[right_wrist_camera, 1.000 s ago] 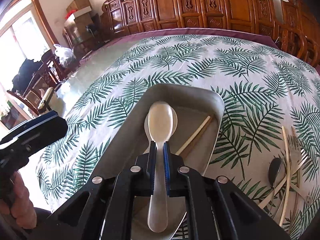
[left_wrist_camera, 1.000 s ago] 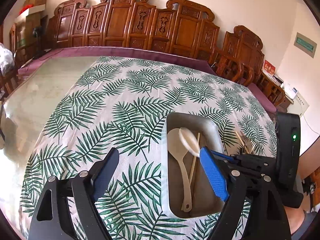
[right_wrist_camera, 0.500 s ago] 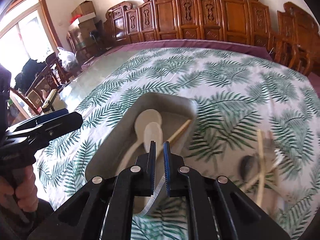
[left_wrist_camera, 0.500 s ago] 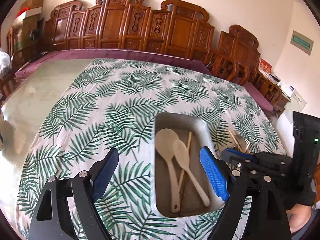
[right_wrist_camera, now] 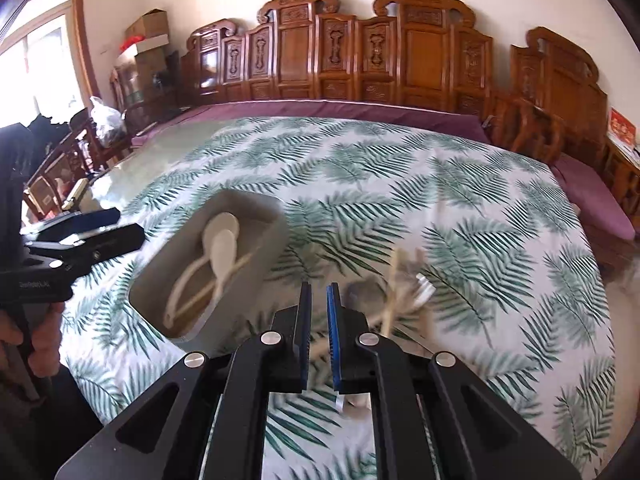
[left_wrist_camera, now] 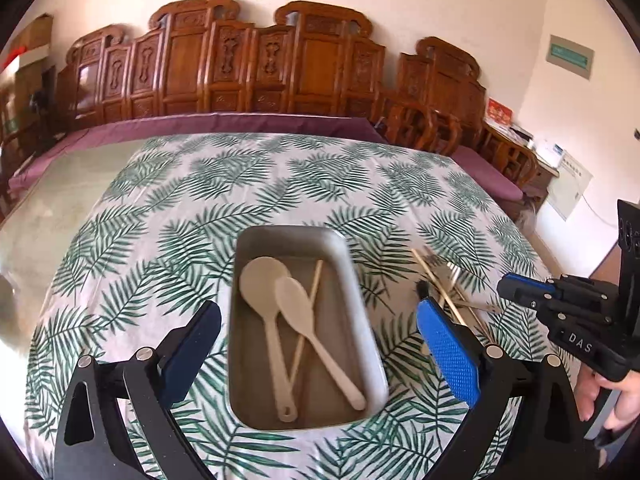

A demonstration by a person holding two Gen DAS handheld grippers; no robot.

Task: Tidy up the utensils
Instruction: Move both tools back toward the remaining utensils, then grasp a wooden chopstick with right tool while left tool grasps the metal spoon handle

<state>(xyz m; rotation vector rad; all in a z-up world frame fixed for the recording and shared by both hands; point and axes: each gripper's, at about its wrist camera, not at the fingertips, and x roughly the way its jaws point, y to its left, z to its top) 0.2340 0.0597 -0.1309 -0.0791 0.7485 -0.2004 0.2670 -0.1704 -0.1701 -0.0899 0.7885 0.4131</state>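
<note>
Leaf-print tablecloth (left_wrist_camera: 168, 216) carries a grey tray (left_wrist_camera: 362, 312) with two spoons. Left gripper (left_wrist_camera: 320, 340) is opening wide above the tray, nothing gripped. Right gripper (right_wrist_camera: 319, 312), right of the tray over loose utensils (right_wrist_camera: 404, 284), is clenched empty.

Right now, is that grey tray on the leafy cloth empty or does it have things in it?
Not empty. The grey tray holds two pale spoons and a thin stick; more utensils lie outside on the cloth.
</note>
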